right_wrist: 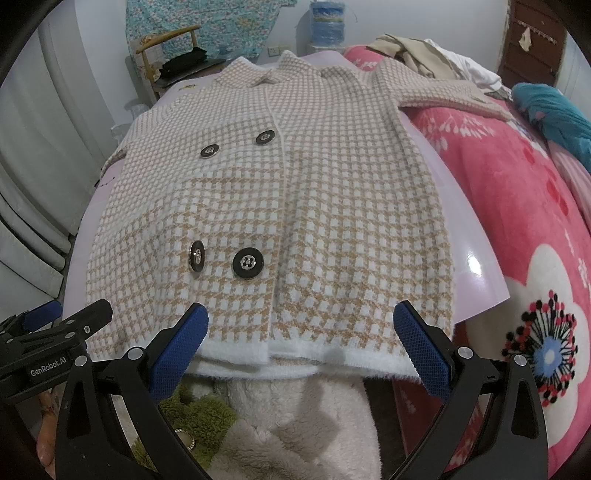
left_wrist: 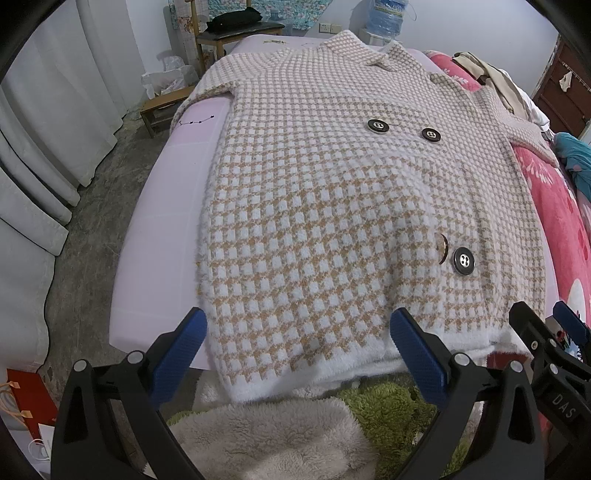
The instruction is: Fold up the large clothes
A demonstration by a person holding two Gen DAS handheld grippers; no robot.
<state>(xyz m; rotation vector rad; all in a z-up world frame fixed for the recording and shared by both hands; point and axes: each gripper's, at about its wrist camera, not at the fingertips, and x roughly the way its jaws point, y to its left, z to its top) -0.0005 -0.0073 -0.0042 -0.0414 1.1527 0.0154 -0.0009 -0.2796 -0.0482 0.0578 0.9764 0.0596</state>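
A large tan-and-white checked knit coat (left_wrist: 332, 192) (right_wrist: 280, 206) with black buttons lies flat, front up, on a pale lilac sheet (left_wrist: 159, 236) (right_wrist: 476, 273), collar at the far end. Its white hem hangs slightly over the near edge. My left gripper (left_wrist: 297, 350) stands open just before the hem's left part, nothing between its blue pads. My right gripper (right_wrist: 301, 350) stands open over the hem near the front opening, also holding nothing. The right gripper (left_wrist: 554, 332) shows at the left view's right edge, and the left gripper (right_wrist: 55, 325) at the right view's left edge.
A pink flowered blanket (right_wrist: 535, 229) covers the bed to the right, with piled clothes (right_wrist: 424, 55) and a teal garment (right_wrist: 554, 114) farther back. Fluffy beige and green fabric (left_wrist: 280, 435) lies below the grippers. Curtains (left_wrist: 33, 147), a stool (left_wrist: 162, 107) and a chair (left_wrist: 236, 33) stand on the left.
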